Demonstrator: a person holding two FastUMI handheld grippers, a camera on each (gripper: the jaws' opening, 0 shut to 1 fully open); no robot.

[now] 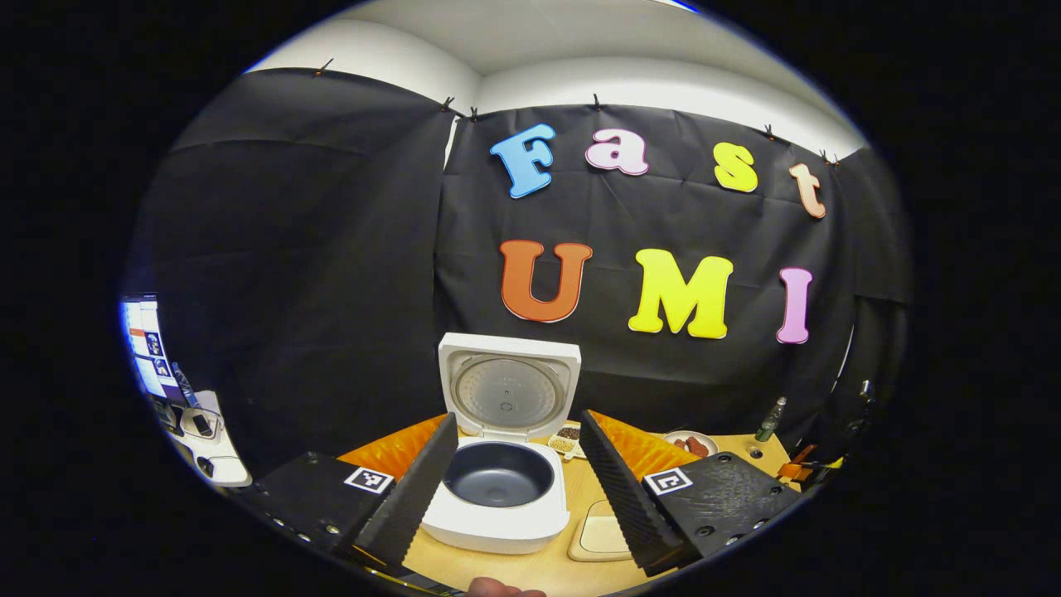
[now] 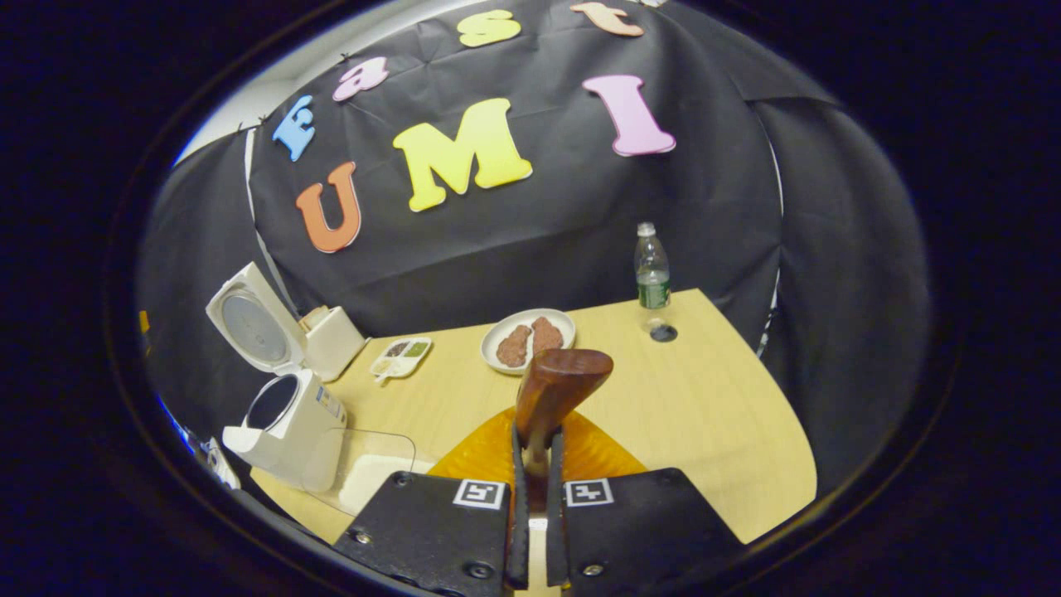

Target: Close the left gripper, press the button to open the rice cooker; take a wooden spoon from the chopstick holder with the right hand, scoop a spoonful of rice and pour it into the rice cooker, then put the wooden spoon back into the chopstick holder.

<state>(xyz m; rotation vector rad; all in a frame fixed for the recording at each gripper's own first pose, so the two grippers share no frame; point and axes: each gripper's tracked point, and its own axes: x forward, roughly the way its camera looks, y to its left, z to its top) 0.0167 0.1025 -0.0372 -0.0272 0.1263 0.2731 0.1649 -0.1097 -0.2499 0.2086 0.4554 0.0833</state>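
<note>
my right gripper (image 2: 535,477) has its jaws pinching the handle of the wooden spoon (image 2: 557,385), bowl end up over the tabletop (image 2: 713,414). my left gripper (image 1: 514,489) hangs with jaws spread before the rice cooker (image 1: 501,485), lid (image 1: 507,385) up, pot dark and apparently empty. the spoon looks stiff and light, its polished wood likely slick, so i judge a firm pinch low on the handle suits it best. a plate (image 2: 530,336) and a bottle (image 2: 652,269) stand beyond. the handle's lower end is hidden between my jaws, and i cannot make out the chopstick holder or any rice supply.
</note>
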